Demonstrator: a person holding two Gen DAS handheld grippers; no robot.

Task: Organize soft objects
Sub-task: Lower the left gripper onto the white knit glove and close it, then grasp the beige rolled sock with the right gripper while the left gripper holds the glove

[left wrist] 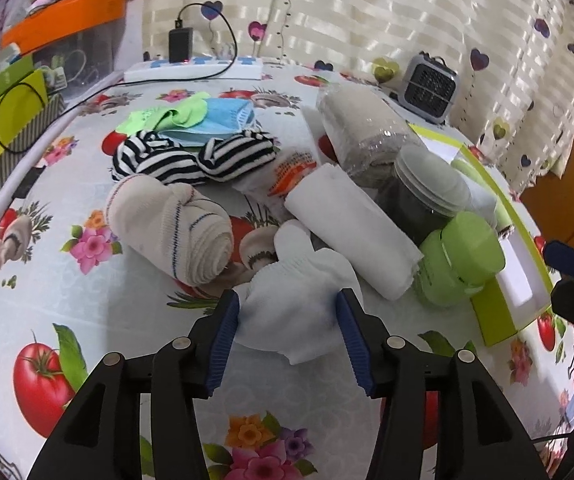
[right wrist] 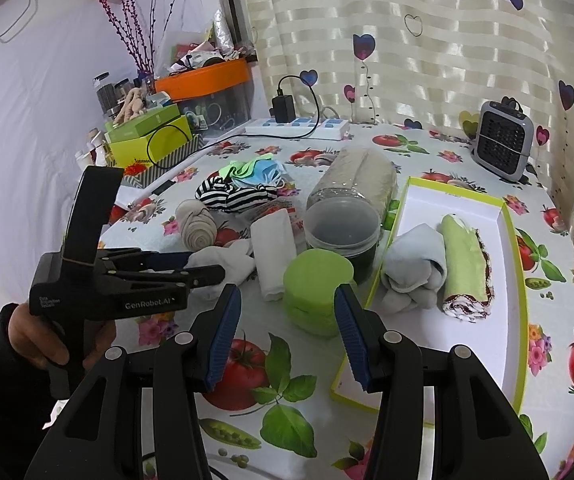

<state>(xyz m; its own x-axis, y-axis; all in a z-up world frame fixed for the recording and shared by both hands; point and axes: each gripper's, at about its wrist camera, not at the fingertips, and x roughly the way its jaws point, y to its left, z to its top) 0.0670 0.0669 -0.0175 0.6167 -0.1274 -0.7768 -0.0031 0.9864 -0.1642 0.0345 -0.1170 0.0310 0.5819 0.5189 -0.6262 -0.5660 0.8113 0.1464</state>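
A white knitted glove [left wrist: 291, 300] lies crumpled, fingers spread.

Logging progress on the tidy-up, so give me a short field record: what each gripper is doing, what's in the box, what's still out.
left gripper: open, astride white glove on table
right gripper: open, empty, above table
box: grey cloth, green roll
still out: striped socks, white towel roll, beige sock roll
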